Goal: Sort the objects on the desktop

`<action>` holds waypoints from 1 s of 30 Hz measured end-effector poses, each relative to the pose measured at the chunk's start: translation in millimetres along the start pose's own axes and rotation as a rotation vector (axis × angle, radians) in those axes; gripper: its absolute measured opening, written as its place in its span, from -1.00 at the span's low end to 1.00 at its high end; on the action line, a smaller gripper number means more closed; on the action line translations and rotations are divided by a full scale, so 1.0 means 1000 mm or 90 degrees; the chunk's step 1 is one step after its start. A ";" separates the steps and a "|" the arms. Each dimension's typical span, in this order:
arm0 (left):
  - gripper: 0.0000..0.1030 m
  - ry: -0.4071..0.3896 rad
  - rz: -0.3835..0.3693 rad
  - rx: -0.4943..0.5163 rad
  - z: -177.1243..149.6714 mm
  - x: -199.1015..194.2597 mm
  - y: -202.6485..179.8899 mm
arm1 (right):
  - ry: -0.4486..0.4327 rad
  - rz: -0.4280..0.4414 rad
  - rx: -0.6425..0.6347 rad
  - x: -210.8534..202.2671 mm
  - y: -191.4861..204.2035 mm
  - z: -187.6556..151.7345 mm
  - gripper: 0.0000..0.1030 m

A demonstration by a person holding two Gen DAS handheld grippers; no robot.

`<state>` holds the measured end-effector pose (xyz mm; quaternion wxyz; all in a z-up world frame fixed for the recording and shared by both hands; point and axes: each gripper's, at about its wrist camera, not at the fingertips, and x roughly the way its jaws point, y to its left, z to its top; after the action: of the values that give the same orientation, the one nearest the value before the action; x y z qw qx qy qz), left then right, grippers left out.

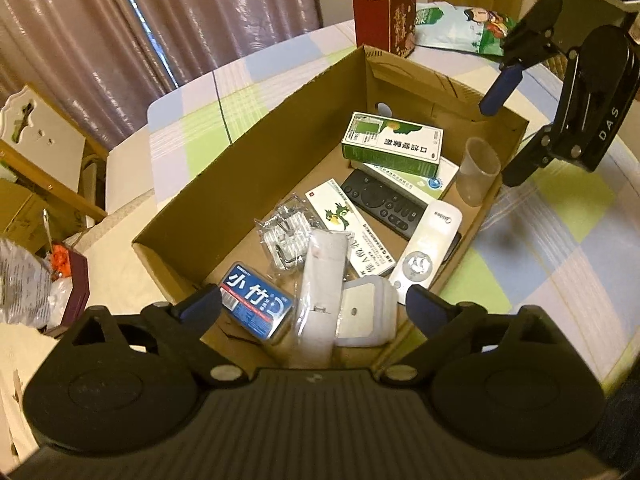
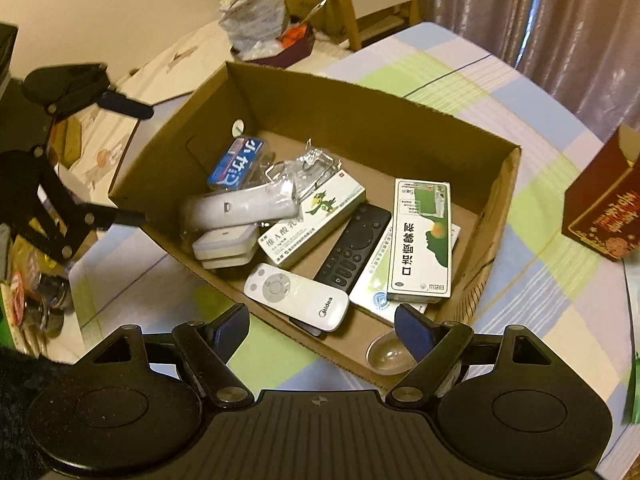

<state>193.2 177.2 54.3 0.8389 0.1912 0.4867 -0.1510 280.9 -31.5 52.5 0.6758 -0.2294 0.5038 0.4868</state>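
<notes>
An open cardboard box (image 1: 224,184) (image 2: 360,120) sits on the checked tablecloth. It holds a green-white medicine box (image 1: 394,142) (image 2: 422,236), a black remote (image 1: 384,202) (image 2: 354,246), a white Midea remote (image 1: 428,250) (image 2: 298,296), a blue pack (image 1: 256,306) (image 2: 236,162), a white bagged device (image 1: 322,292) (image 2: 240,206) and a clear plastic cup (image 1: 478,170) (image 2: 388,354). My left gripper (image 1: 316,304) (image 2: 134,160) is open and empty over the box's near end. My right gripper (image 2: 322,328) (image 1: 500,136) is open and empty above the cup's corner.
A red gift box (image 1: 386,14) (image 2: 604,200) and a green snack bag (image 1: 464,26) stand beyond the cardboard box. Jars (image 2: 44,300) sit at the table's left. A chair (image 1: 44,148) and a crumpled bag (image 1: 24,284) lie off the table.
</notes>
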 end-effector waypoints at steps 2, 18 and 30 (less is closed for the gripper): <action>0.89 -0.005 0.010 -0.006 -0.002 -0.006 -0.005 | -0.015 -0.010 0.007 -0.006 0.004 -0.004 0.60; 0.89 -0.062 0.061 -0.113 -0.014 -0.057 -0.034 | -0.171 -0.099 0.093 -0.062 0.035 -0.043 1.00; 0.89 -0.073 0.117 -0.210 -0.028 -0.079 -0.052 | -0.207 -0.114 0.154 -0.071 0.055 -0.071 1.00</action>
<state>111.3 149.8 101.3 0.8956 0.0857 0.4366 -0.0022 198.3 -95.2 99.1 0.8112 -0.1088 0.4205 0.3916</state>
